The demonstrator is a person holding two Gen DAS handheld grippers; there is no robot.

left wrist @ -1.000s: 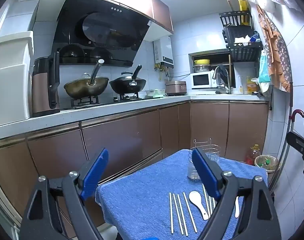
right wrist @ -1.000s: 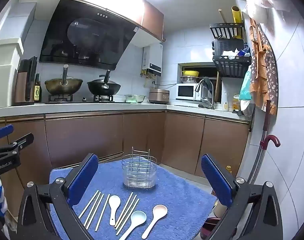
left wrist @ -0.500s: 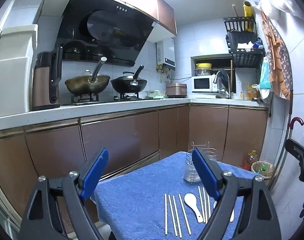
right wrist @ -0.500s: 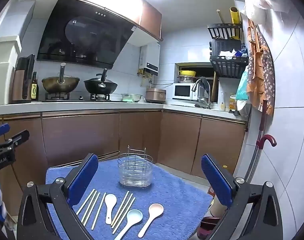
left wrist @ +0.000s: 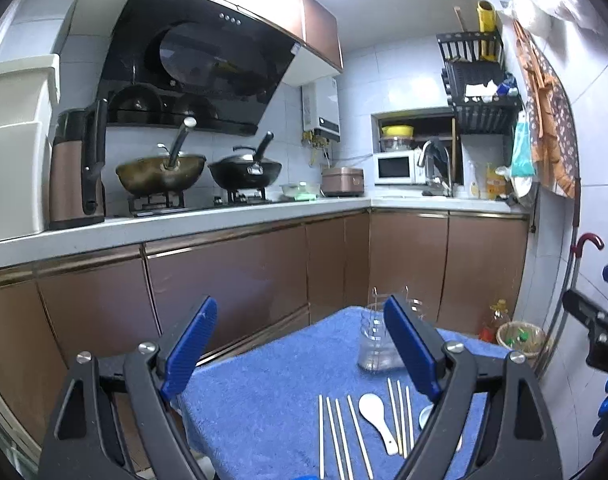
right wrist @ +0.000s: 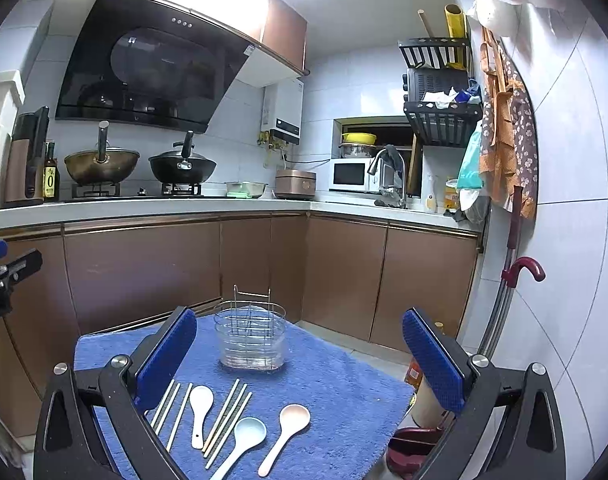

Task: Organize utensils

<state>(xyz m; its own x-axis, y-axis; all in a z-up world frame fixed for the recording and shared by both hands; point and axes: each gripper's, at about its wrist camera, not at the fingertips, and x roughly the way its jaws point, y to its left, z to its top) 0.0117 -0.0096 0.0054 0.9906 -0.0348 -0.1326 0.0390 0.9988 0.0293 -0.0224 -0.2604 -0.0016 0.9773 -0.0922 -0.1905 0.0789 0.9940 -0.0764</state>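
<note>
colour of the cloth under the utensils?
Blue, a fuzzy plain towel; the right wrist view shows it best.

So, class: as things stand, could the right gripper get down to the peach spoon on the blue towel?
Probably yes. The right gripper is open and empty, and the peach spoon lies uncovered on the blue towel, apart from the light blue spoon; nothing blocks the way down.
</note>
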